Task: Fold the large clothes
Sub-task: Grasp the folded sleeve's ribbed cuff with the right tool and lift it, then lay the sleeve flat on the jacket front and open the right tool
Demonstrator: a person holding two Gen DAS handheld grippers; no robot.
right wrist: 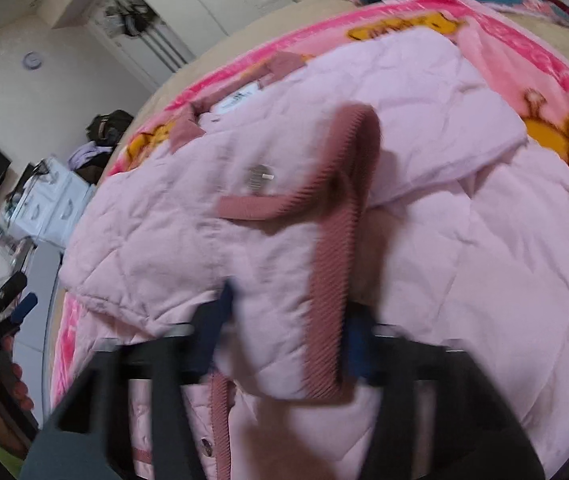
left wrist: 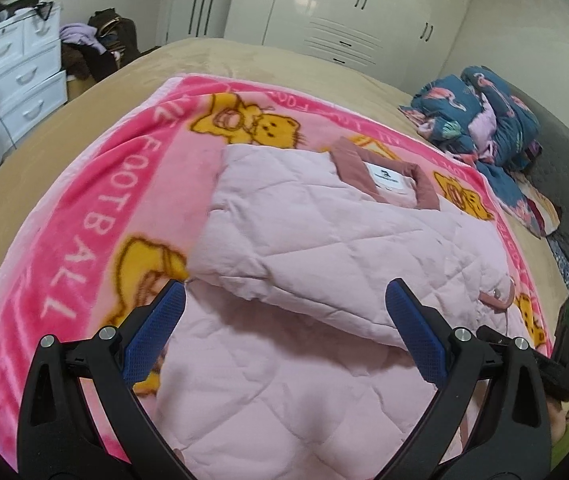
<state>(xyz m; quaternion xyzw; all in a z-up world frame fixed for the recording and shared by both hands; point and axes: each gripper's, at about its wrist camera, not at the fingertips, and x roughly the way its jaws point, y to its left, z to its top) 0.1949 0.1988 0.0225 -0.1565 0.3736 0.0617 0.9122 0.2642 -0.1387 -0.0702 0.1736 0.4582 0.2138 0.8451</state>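
A pale pink quilted jacket [left wrist: 324, 232] lies on a pink bear-print blanket [left wrist: 96, 208], one side folded over its middle, its dusty-pink collar [left wrist: 384, 172] at the far end. My left gripper [left wrist: 284, 312] hovers open just above the near part of the jacket, nothing between its blue pads. In the right wrist view my right gripper [right wrist: 288, 328] is shut on the jacket's sleeve end, whose ribbed dusty-pink cuff [right wrist: 332, 240] stands up between the fingers. The picture is blurred there. At that view's far left a hand holds the left gripper [right wrist: 16, 308].
The blanket covers a bed with a beige sheet [left wrist: 24, 168]. A heap of dark blue patterned clothes [left wrist: 480, 120] lies at the bed's far right. White drawers [left wrist: 24, 76] and a clothes pile [left wrist: 96, 48] stand to the left, a white wardrobe [left wrist: 344, 12] behind.
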